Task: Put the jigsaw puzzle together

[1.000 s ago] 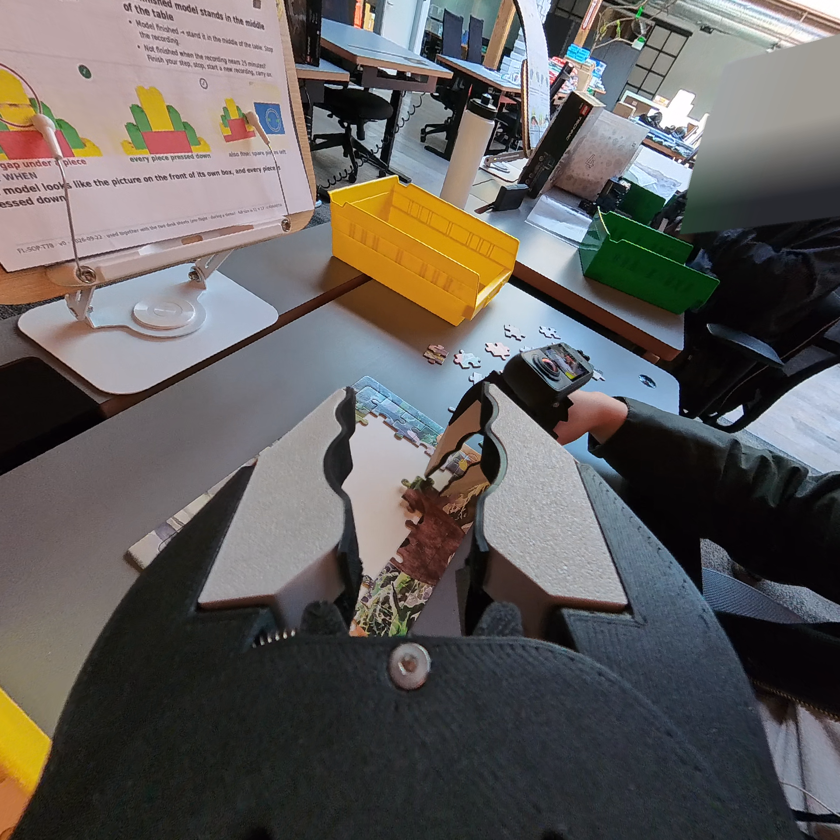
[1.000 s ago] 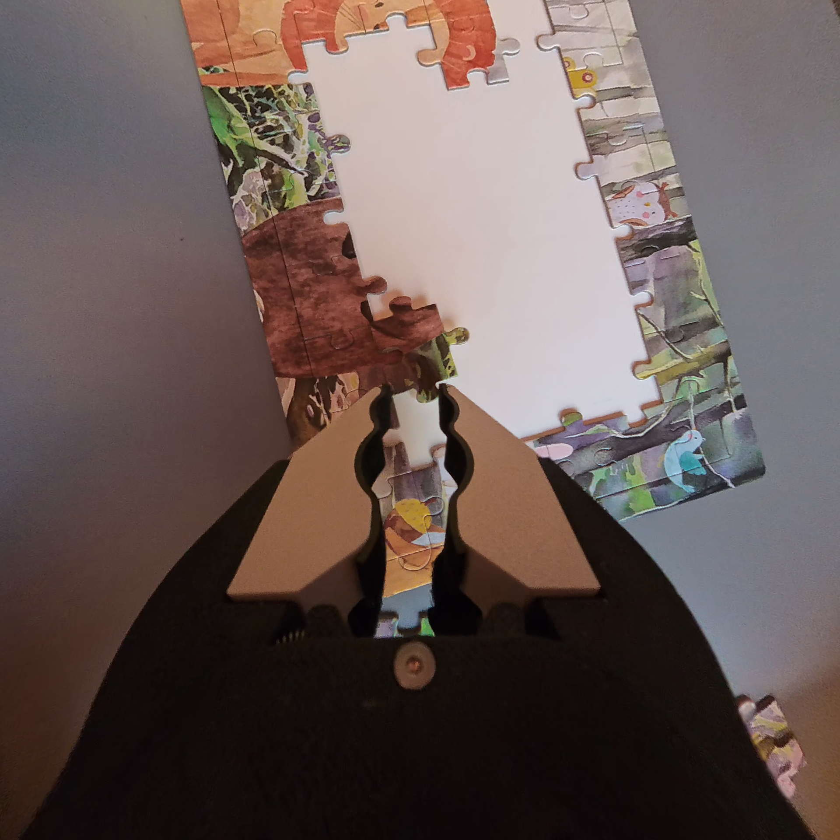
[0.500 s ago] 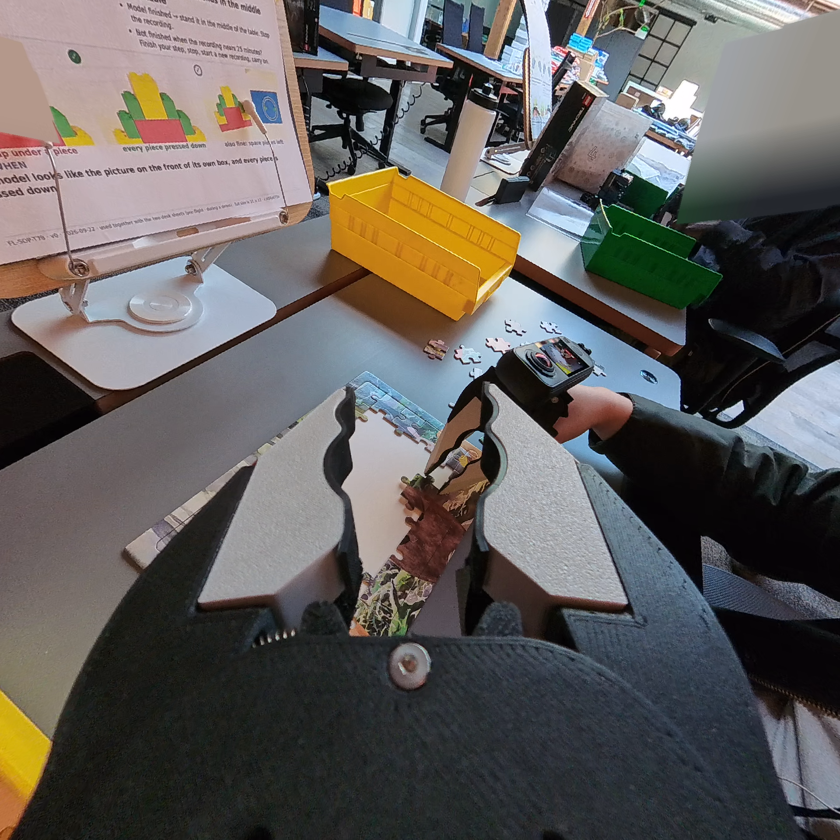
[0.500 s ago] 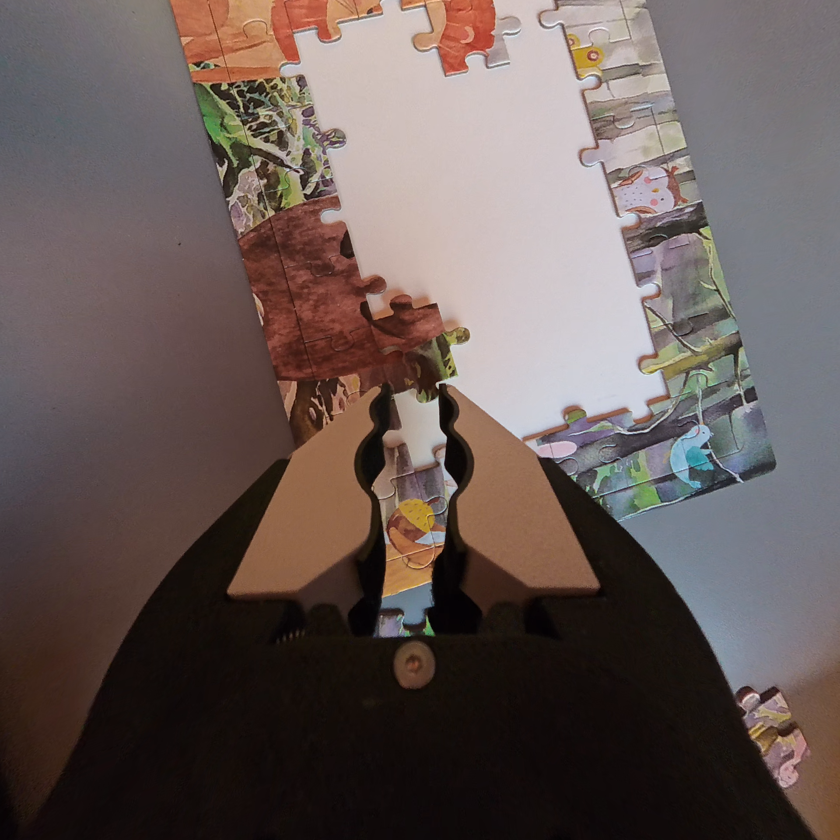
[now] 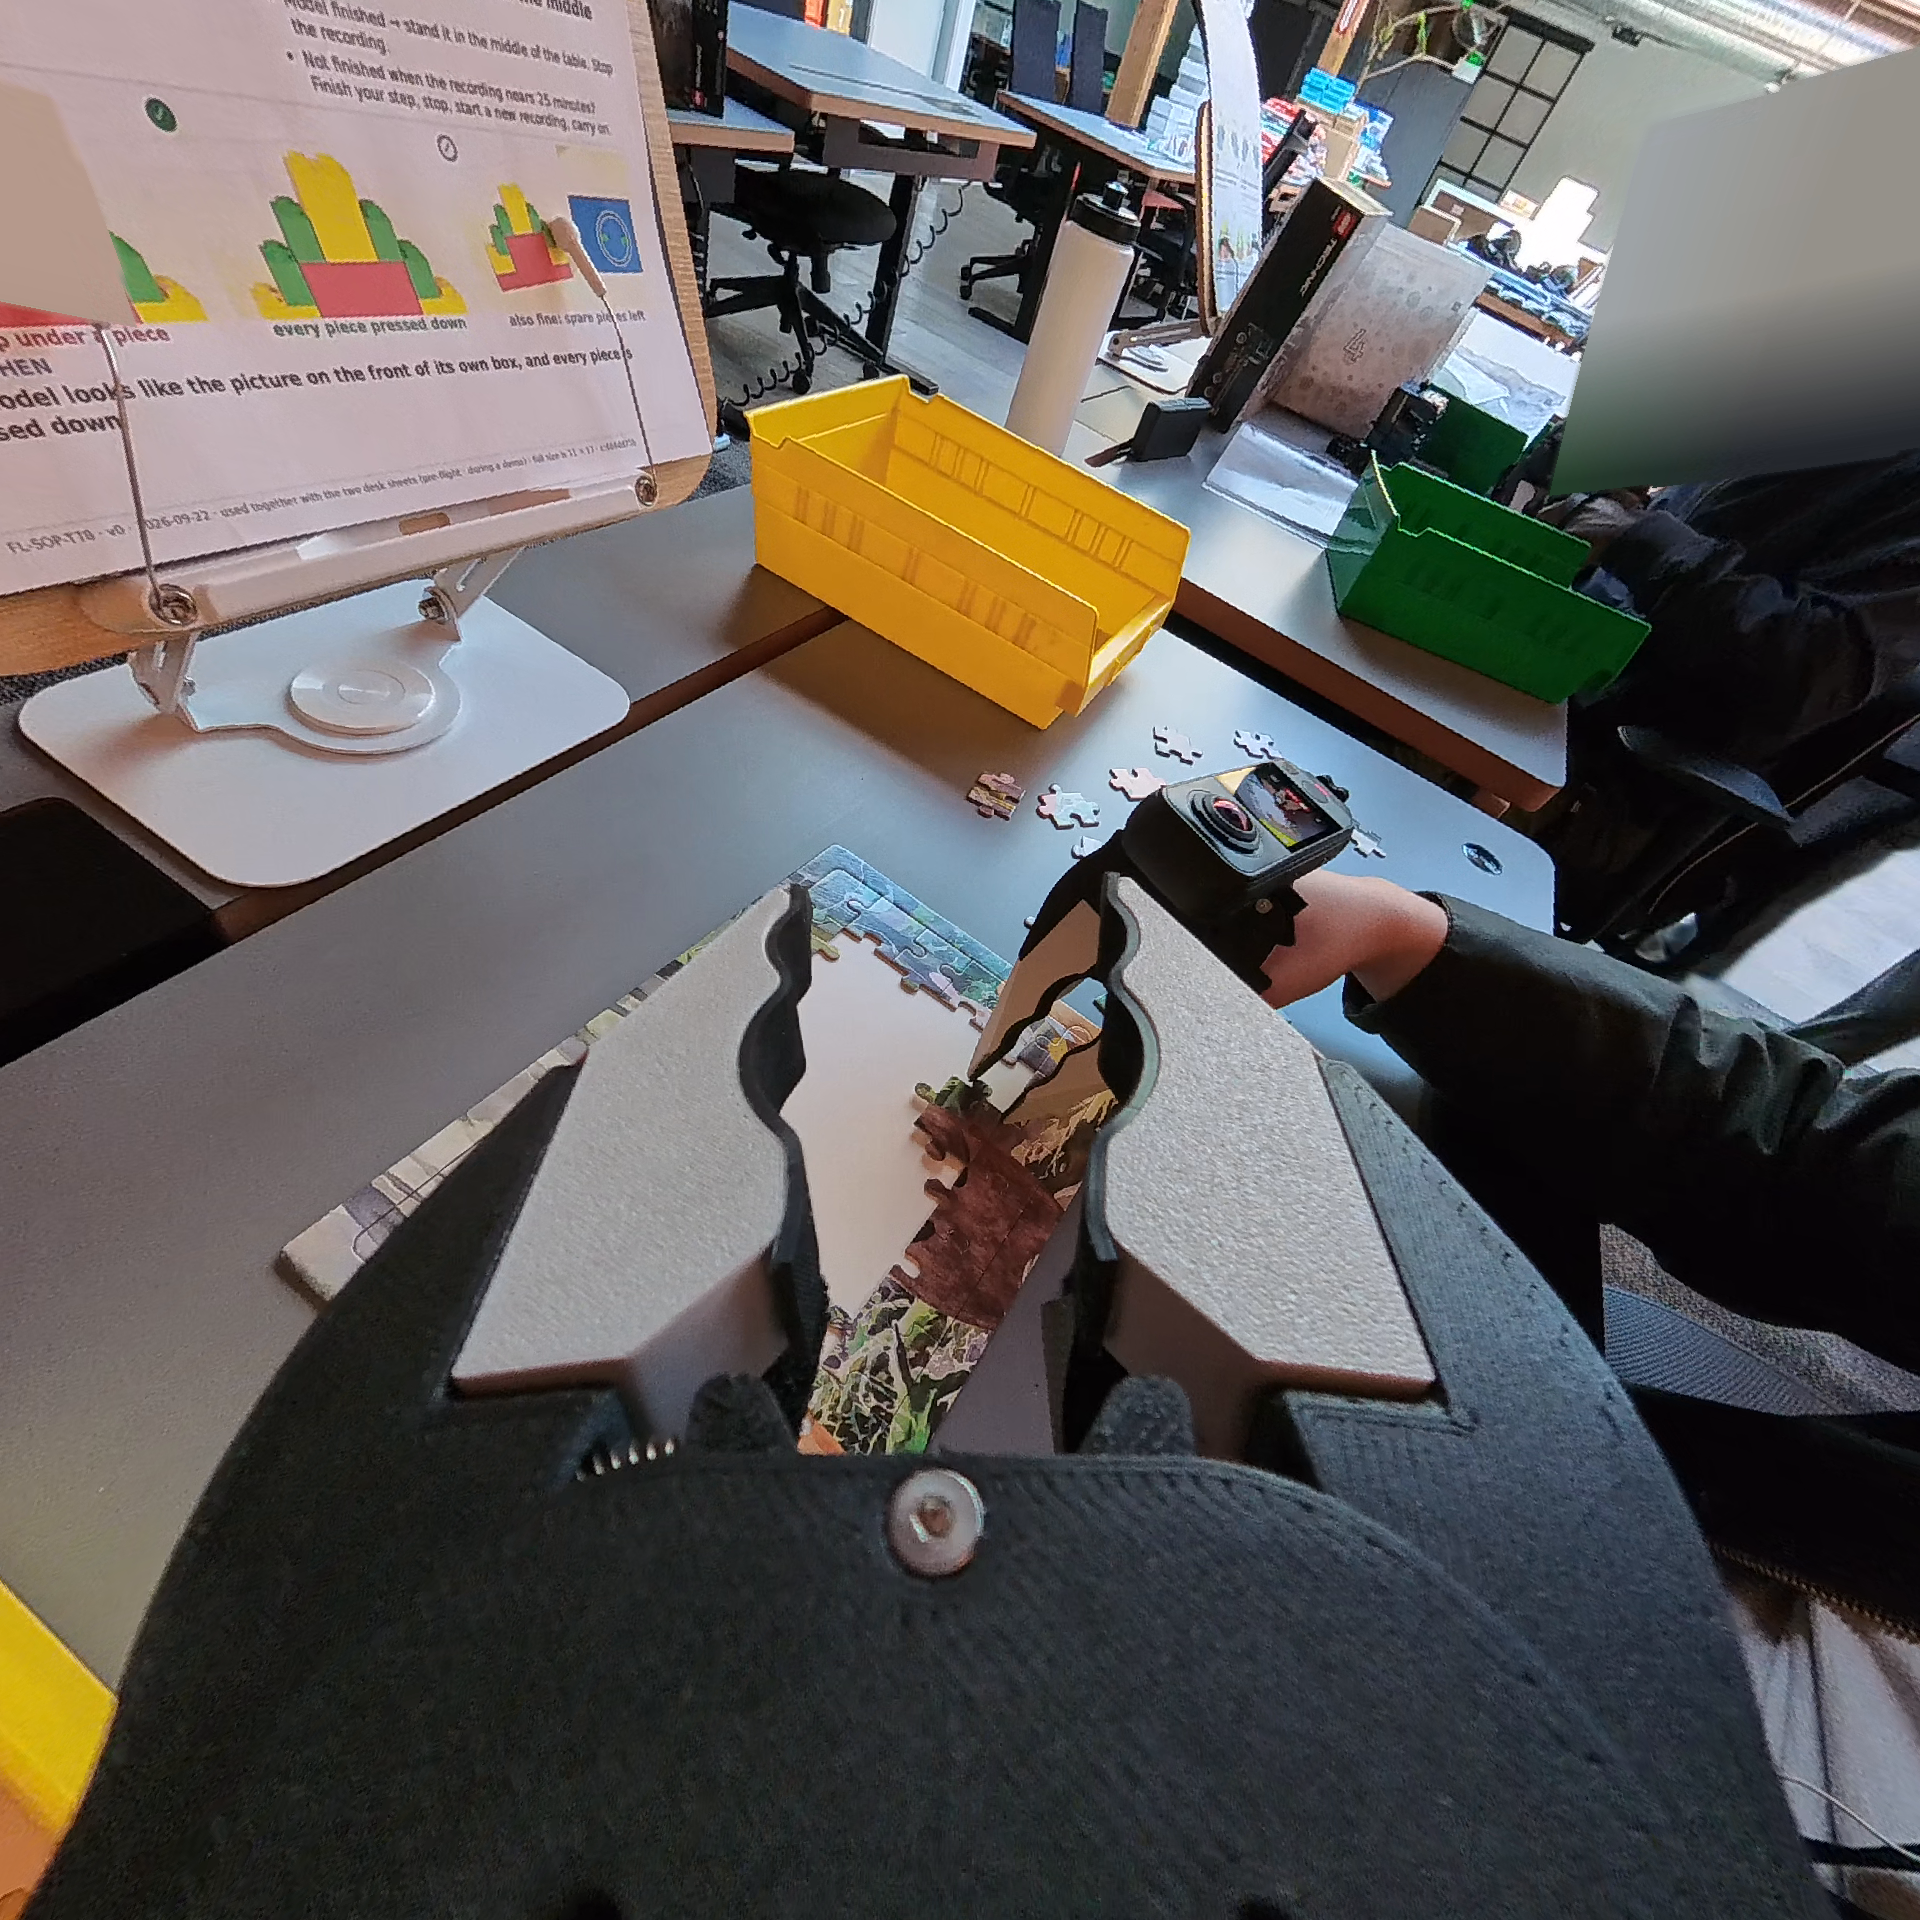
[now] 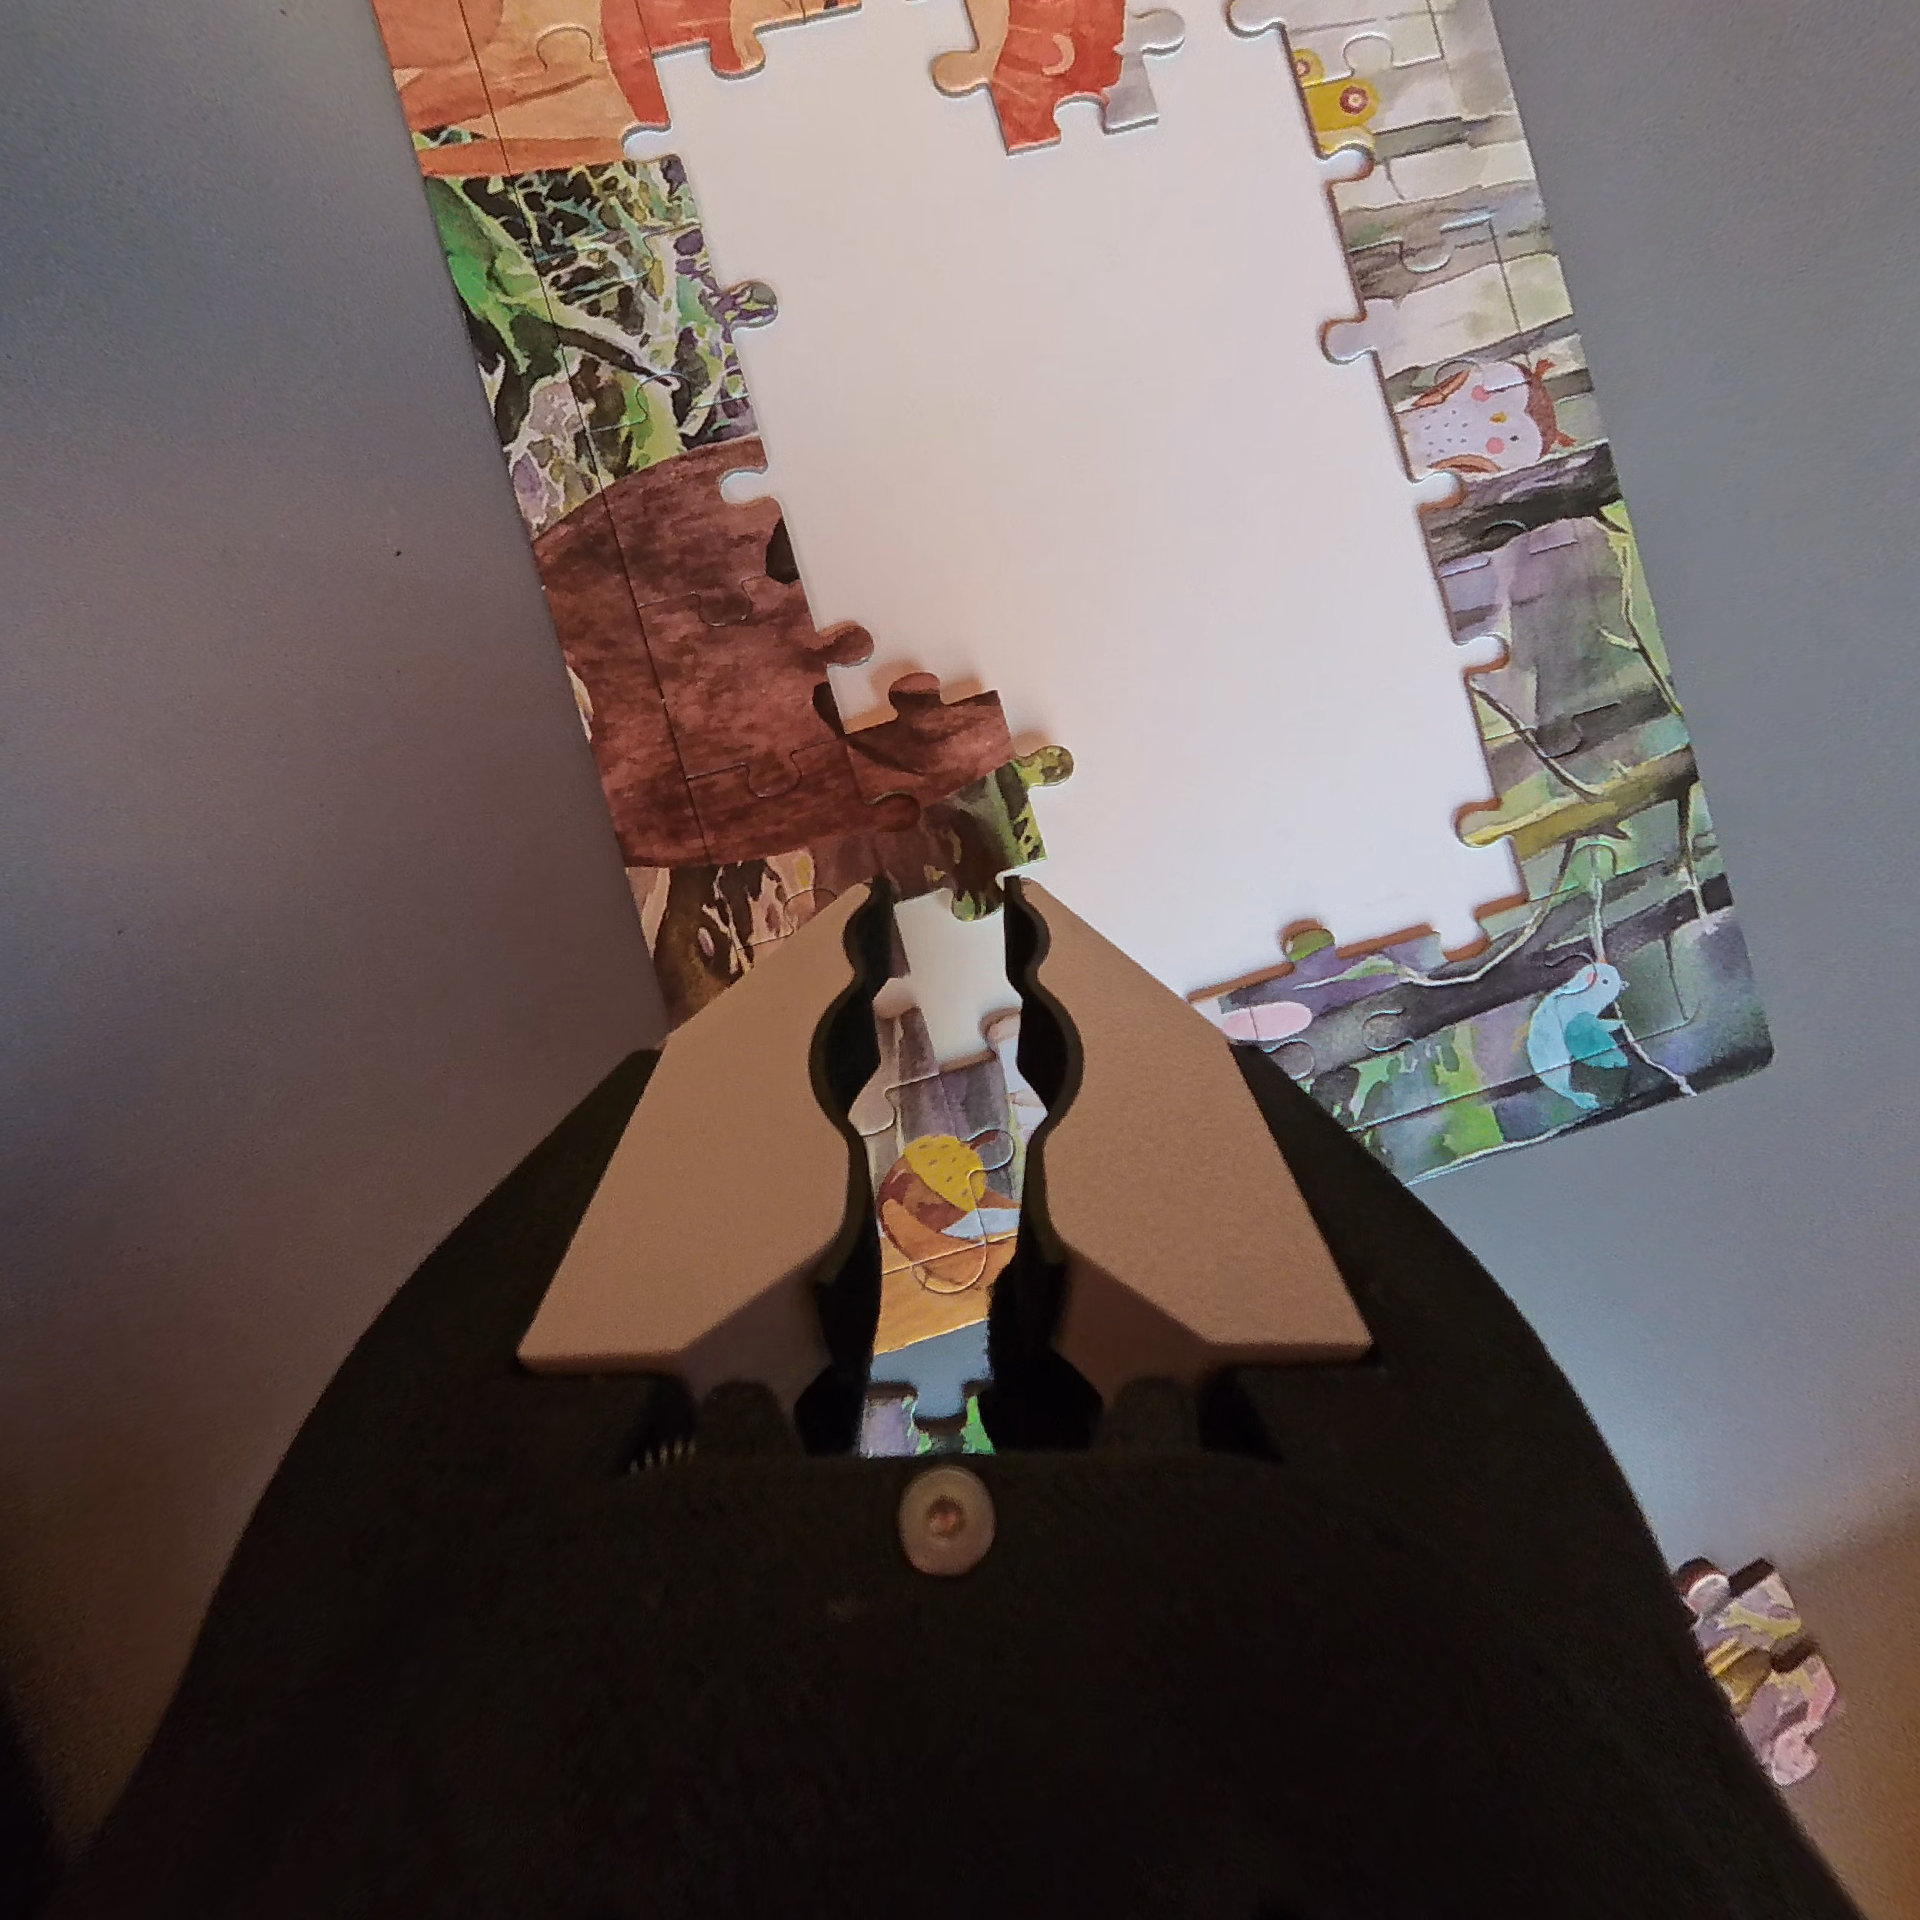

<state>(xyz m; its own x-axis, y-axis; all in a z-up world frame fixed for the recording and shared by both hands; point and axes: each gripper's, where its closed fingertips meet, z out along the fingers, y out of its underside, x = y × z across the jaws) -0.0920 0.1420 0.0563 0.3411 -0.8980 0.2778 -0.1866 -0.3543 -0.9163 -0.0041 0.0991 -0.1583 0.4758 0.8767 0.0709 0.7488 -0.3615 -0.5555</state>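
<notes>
Sitting behind puzzle (image 5: 883,1049): yellow bin (image 5: 966,540), green bin (image 5: 1475,592), contents unseen; left tongs (image 5: 951,925) wide, right tongs (image 6: 945,894) narrow, both empty.

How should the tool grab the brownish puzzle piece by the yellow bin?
Probably from above, pinching two opposite edges of the brownish piece. It lies flat with bare table around it, so only its thin rim offers a hold.

A yellow bin (image 5: 966,551) sits near a green bin (image 5: 1475,587) — white bottle (image 5: 1070,312) behind, document stand (image 5: 312,686) left.
</notes>
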